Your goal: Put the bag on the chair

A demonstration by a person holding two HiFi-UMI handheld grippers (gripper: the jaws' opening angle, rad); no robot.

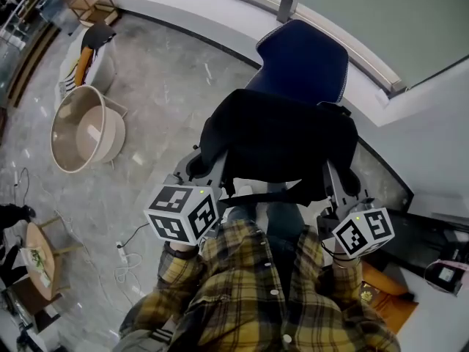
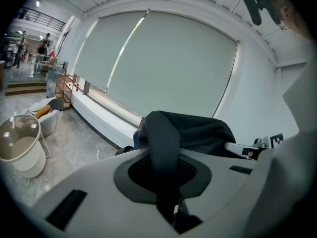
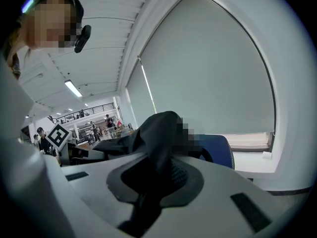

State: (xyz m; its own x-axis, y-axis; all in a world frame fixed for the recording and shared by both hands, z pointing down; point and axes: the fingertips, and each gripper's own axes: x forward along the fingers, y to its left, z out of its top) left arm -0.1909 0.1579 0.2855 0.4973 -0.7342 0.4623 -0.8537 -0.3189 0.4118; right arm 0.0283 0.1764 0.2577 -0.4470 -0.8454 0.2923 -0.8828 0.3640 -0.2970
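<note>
Left tongs, right tongs grip one bag; one chair

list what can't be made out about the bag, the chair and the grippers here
Seat of the chair: head view, covered by the black bag; whether the bag touches it cannot be told.
Tips of the left hand-held gripper and right hand-held gripper: head view, tucked under the bag.
Bag's underside: both gripper views, cut off by the gripper bodies.
Bag's edge against the chair: right gripper view, under a mosaic patch.
</note>
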